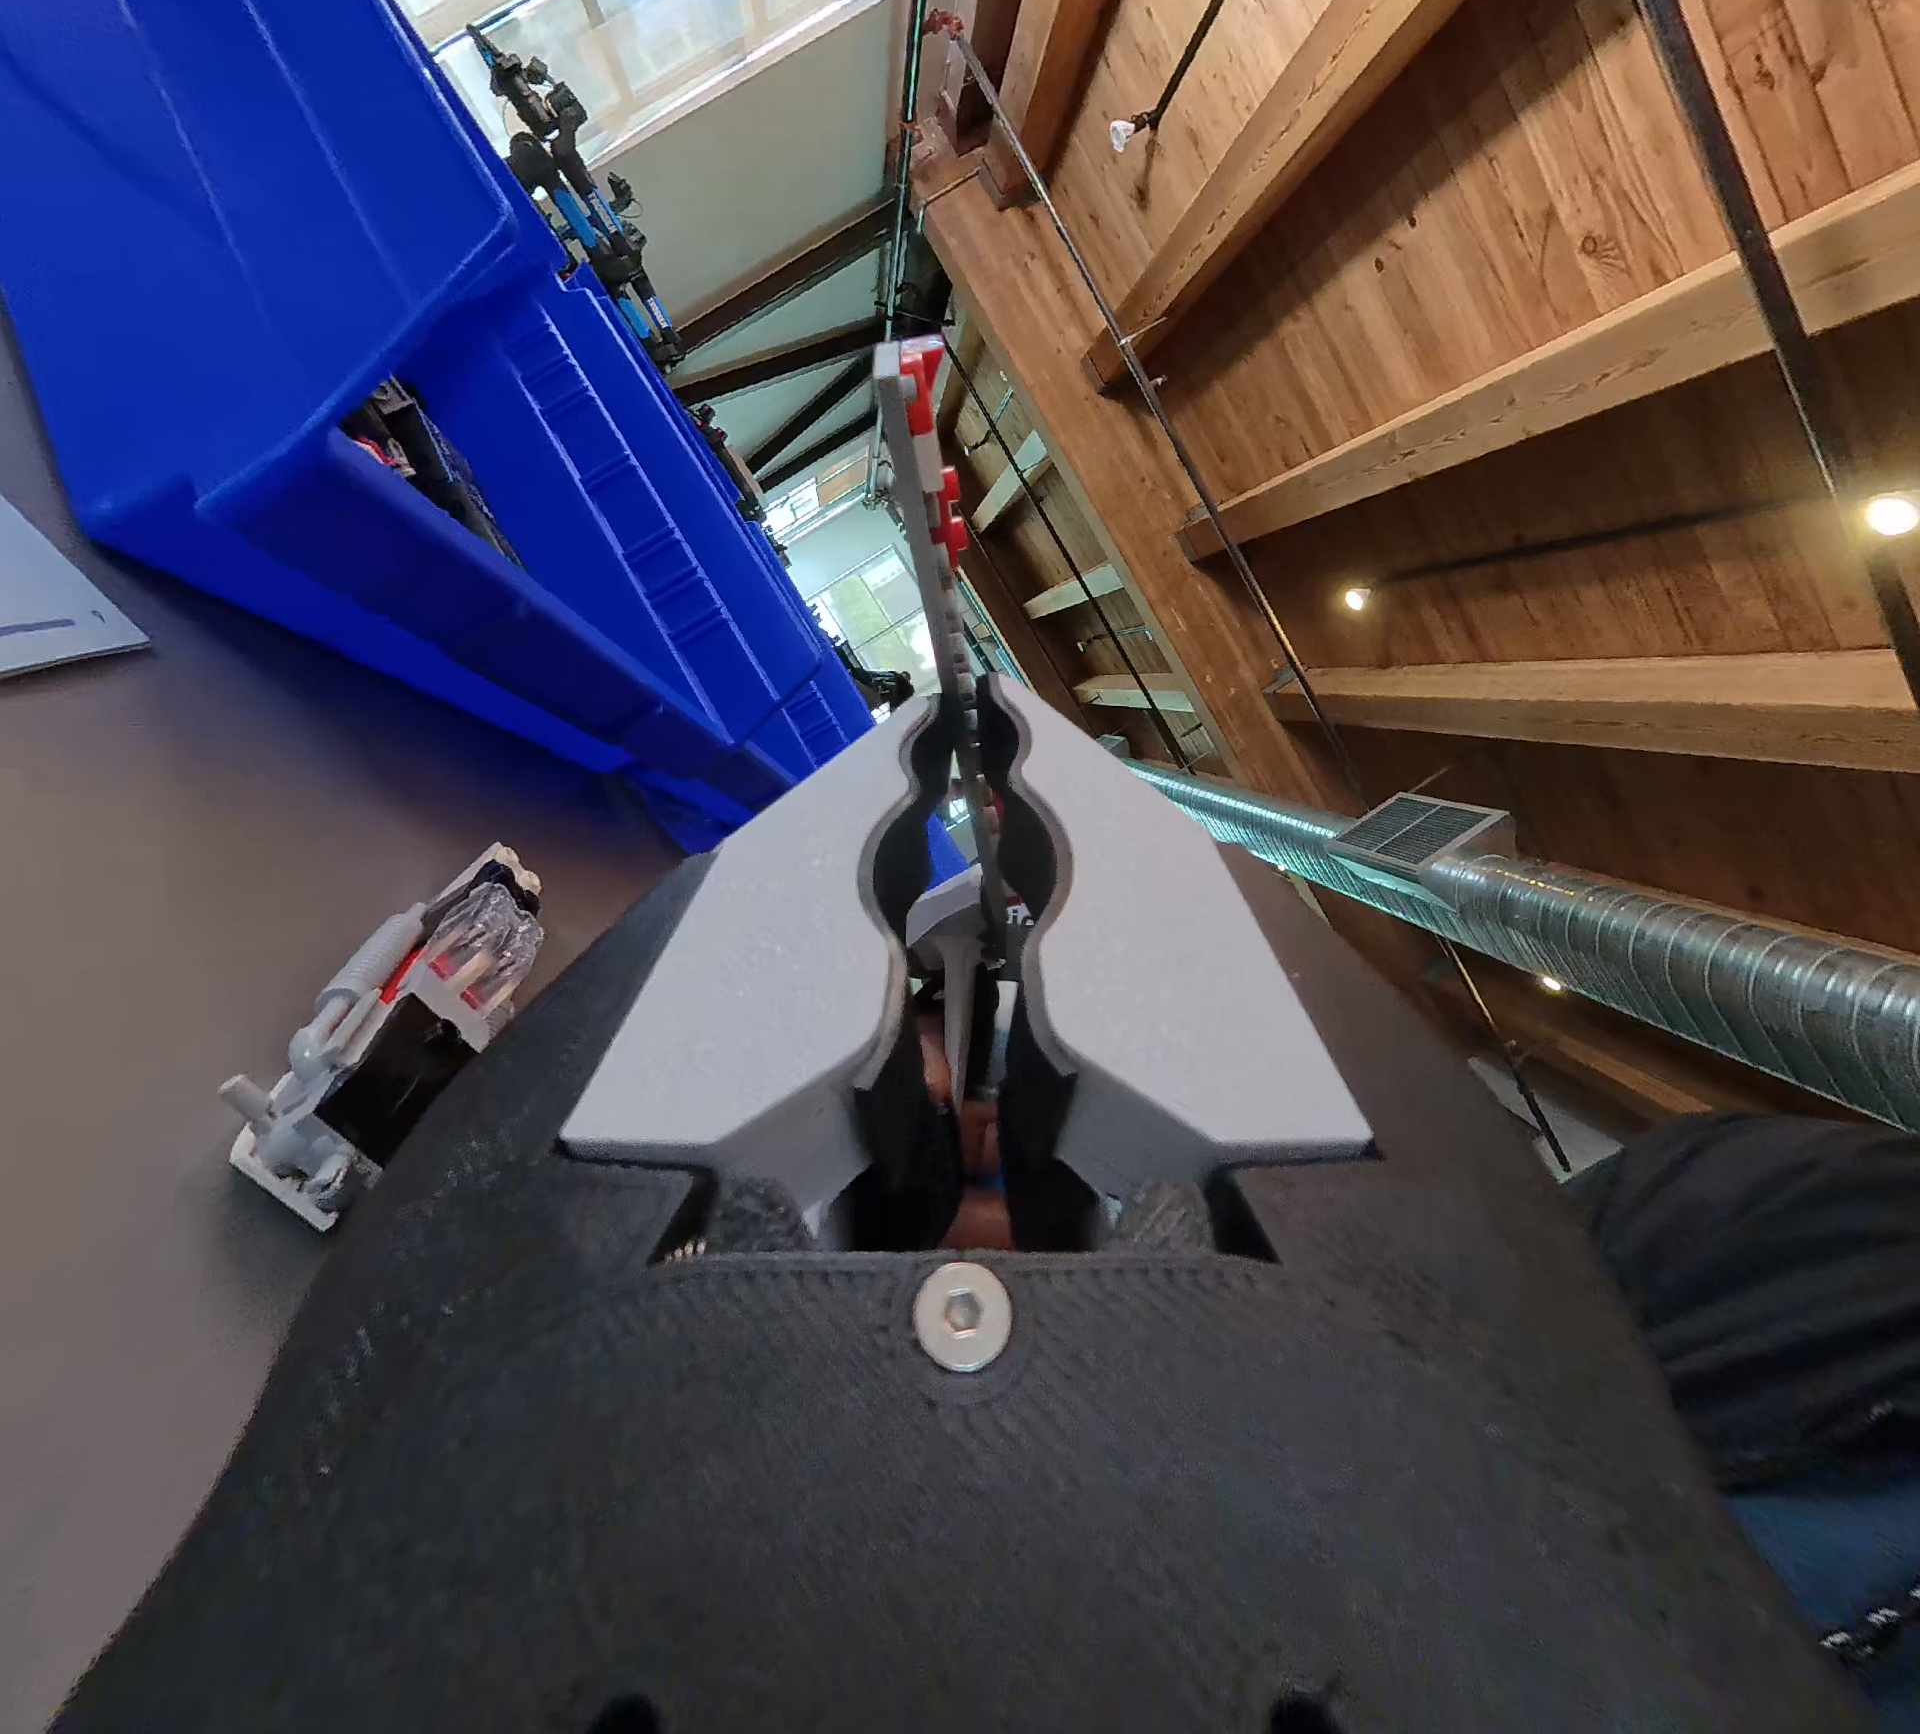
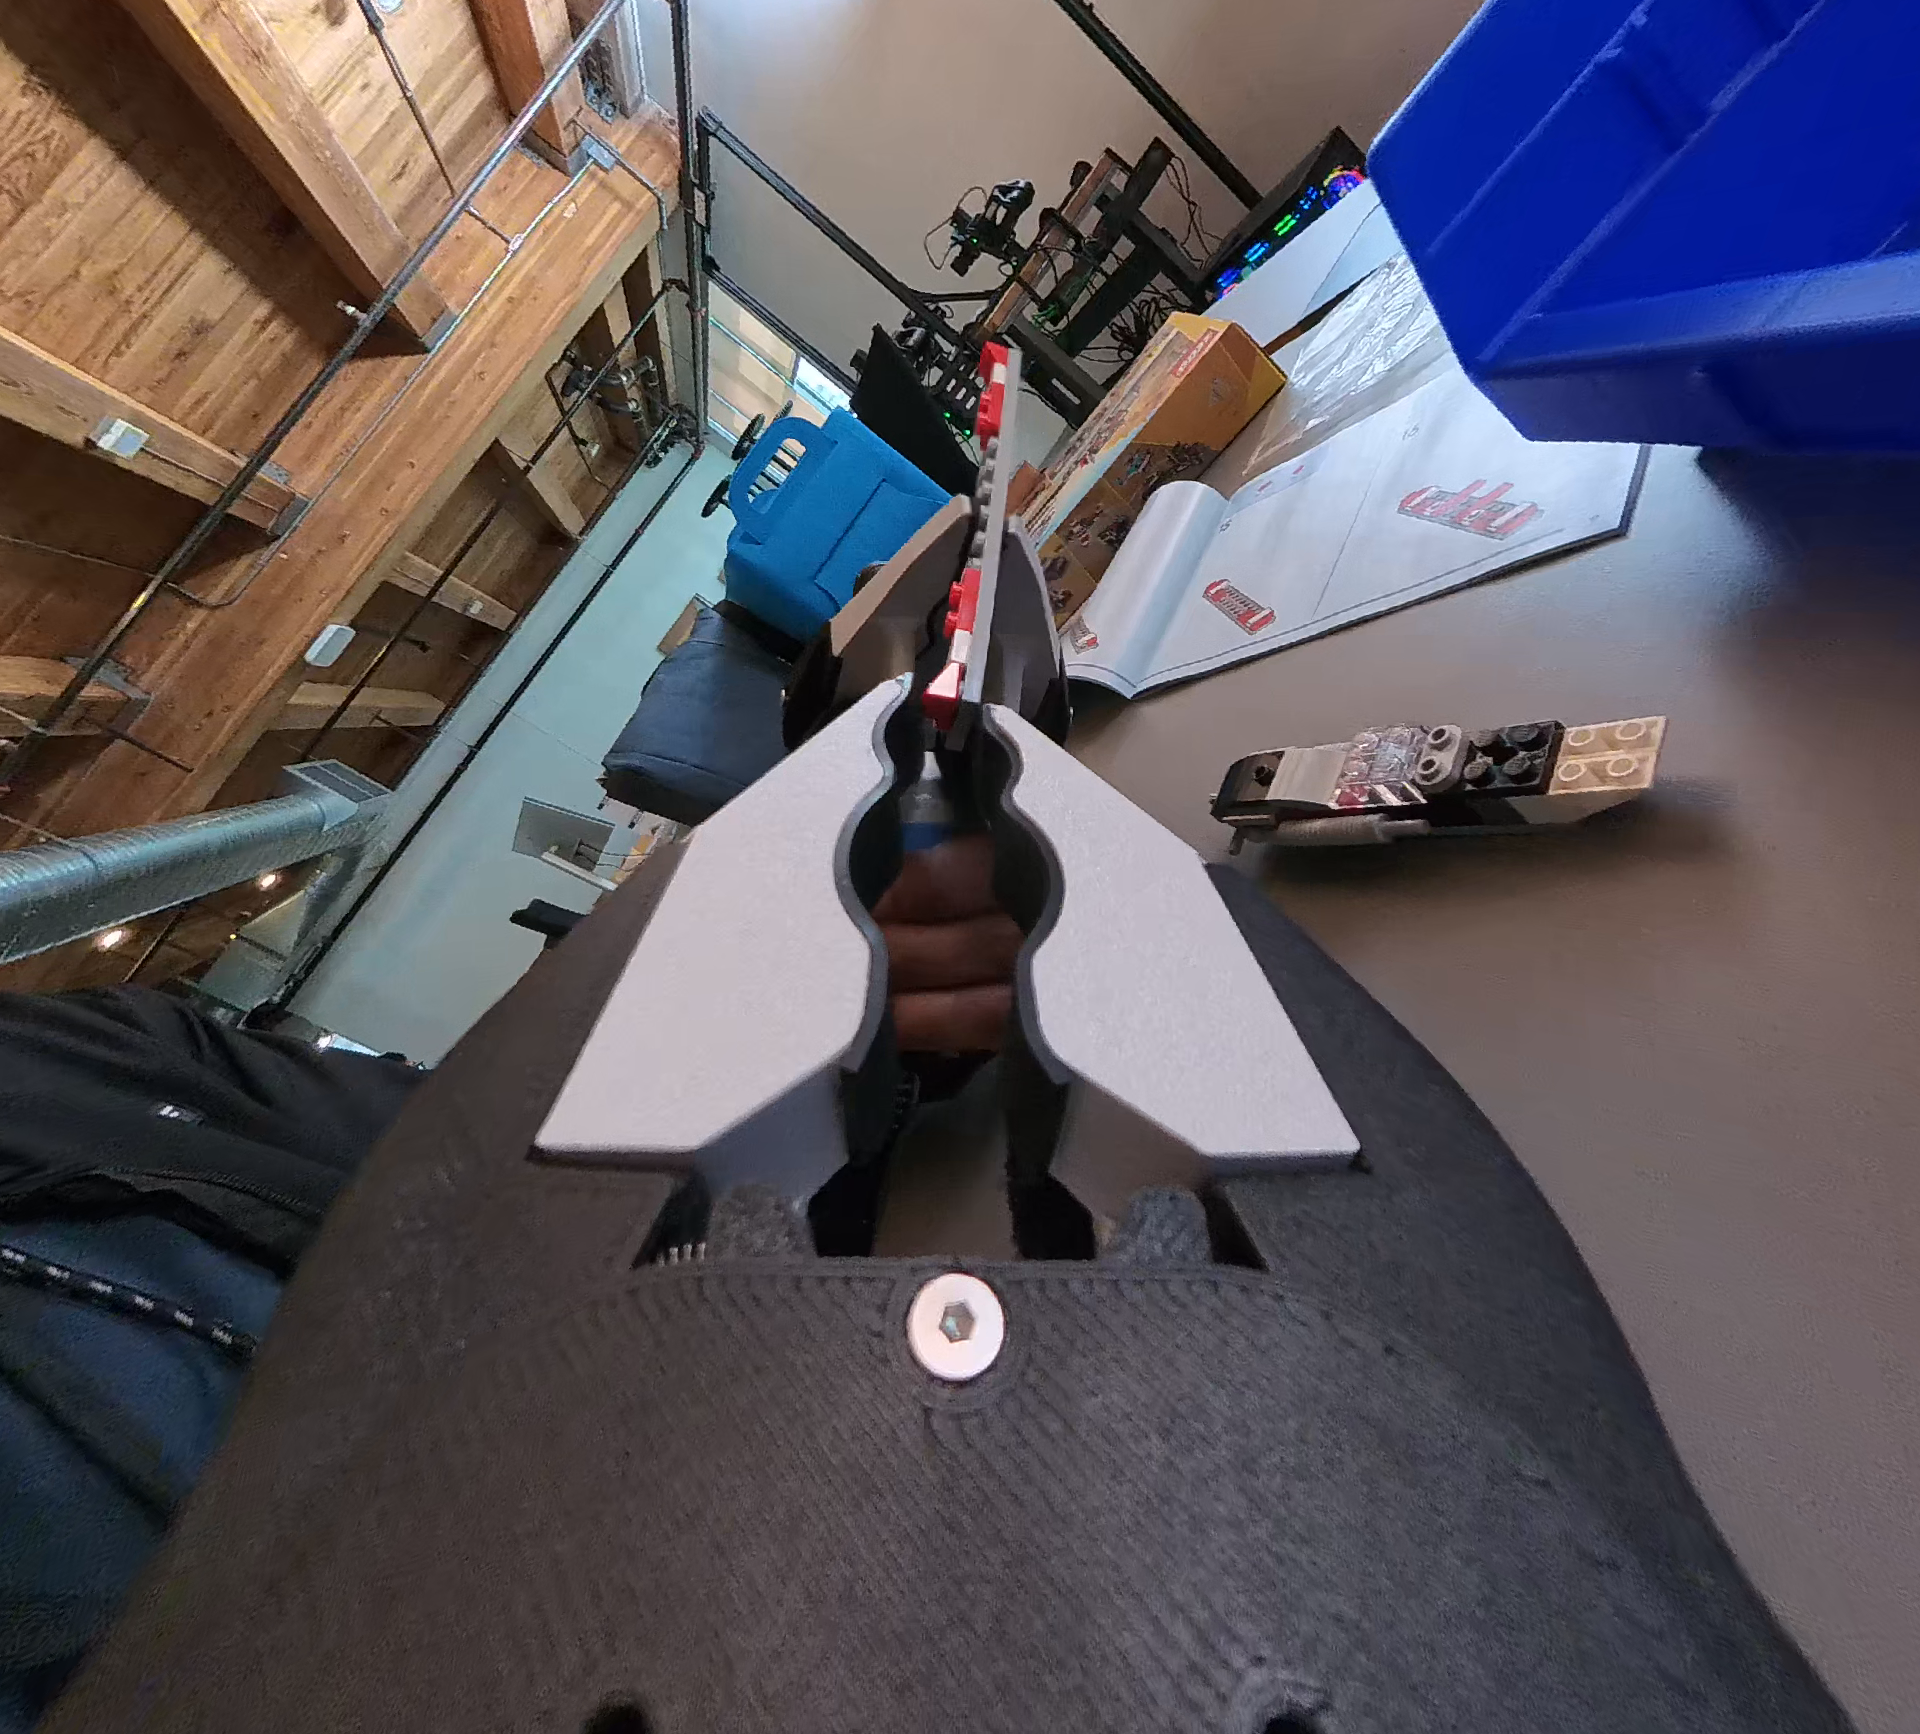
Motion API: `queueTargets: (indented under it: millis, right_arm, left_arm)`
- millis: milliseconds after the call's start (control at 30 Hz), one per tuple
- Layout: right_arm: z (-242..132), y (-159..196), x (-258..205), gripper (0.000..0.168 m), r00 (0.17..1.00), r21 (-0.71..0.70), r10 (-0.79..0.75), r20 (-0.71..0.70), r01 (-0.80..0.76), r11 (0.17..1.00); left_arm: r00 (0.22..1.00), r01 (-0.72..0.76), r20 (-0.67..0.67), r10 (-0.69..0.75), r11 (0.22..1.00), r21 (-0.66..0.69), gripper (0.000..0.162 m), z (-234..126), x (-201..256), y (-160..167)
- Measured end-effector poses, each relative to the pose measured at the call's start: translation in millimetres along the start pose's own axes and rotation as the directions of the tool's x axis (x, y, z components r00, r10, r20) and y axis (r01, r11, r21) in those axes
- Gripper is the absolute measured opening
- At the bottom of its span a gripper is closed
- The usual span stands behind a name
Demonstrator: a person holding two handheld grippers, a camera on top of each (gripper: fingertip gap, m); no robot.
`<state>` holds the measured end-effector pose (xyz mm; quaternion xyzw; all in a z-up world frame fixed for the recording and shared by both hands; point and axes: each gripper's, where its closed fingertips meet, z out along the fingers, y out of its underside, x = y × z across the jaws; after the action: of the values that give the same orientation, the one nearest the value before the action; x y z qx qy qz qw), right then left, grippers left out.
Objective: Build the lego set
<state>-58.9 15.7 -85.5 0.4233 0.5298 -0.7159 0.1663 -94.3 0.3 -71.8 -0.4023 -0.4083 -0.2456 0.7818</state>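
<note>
A long grey lego plate (image 1: pixel 912 479) with red bricks on one face is held edge-on in the air. My left gripper (image 1: pixel 961 702) is shut on its near end. My right gripper (image 2: pixel 961 720) is shut on the same plate (image 2: pixel 994 479), near a red brick. In the right wrist view the left gripper's fingers (image 2: pixel 1027 604) clamp the plate farther along, and a hand shows through the jaw gap. A small black, grey and clear lego assembly (image 1: pixel 384 1019) lies on the dark table; it also shows in the right wrist view (image 2: pixel 1434 780).
Large blue bins (image 1: pixel 312 230) stand on the table close by, one at the right wrist view's upper right (image 2: pixel 1714 126). An open instruction booklet (image 2: pixel 1351 531) and a yellow lego box (image 2: pixel 1164 406) lie beyond the assembly. A person's dark sleeve (image 2: pixel 156 1144) is at the left. Spacing between my two grippers at the tips: around 5 centimeters.
</note>
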Motion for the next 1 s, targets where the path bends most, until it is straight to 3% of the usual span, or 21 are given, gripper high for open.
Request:
queueTargets:
  millis: [600, 833, 1000]
  right_arm:
    - [-4.1, 4.6, -2.2, 0.009, 0.998, -0.057, 0.057, -0.002, -0.057, 0.997]
    - [-1.3, 0.3, -5.3, 0.009, 1.000, -0.040, 0.013, -0.001, -0.013, 0.999]
    - [2.9, -3.3, -14.6, 0.029, 0.999, -0.012, -0.015, 0.034, 0.016, 1.000]
  left_arm:
    - [0.994, -0.105, -0.034, 0.103, 0.991, -0.078, 0.004, 2.0, 7.5, 5.1]
    - [0.997, -0.017, -0.076, 0.016, 1.000, -0.022, 0.005, 0.6, 7.5, 0.1]
    - [0.977, 0.066, -0.210, -0.047, 0.994, 0.082, 0.005, -8.3, 20.1, -19.1]
